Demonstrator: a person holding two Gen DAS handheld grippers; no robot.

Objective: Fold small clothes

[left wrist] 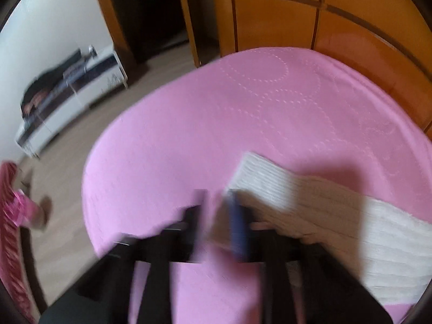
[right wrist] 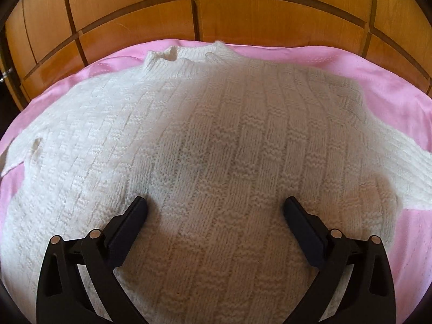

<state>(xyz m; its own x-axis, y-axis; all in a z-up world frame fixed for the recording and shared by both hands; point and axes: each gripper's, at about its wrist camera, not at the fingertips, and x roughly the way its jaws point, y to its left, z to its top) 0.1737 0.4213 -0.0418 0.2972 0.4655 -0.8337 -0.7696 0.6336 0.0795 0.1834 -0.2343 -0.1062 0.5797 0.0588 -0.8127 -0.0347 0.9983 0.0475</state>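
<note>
A white knitted sweater [right wrist: 216, 140] lies spread flat on a pink bedspread [right wrist: 405, 108], its neck toward the wooden headboard. My right gripper [right wrist: 215, 208] is open, its jaws wide apart just above the sweater's lower body. In the blurred left wrist view one sleeve of the sweater [left wrist: 310, 197] stretches across the pink bedspread [left wrist: 202, 135]. My left gripper [left wrist: 218, 202] sits at the sleeve's cuff end with a narrow gap between its fingers; blur hides whether it grips the knit.
A wooden headboard [right wrist: 216, 13] runs behind the bed. In the left wrist view a white low cabinet [left wrist: 73, 102] with dark items on it stands by the wall, across wooden floor [left wrist: 67, 175]. Pink fabric [left wrist: 13, 216] hangs at the far left.
</note>
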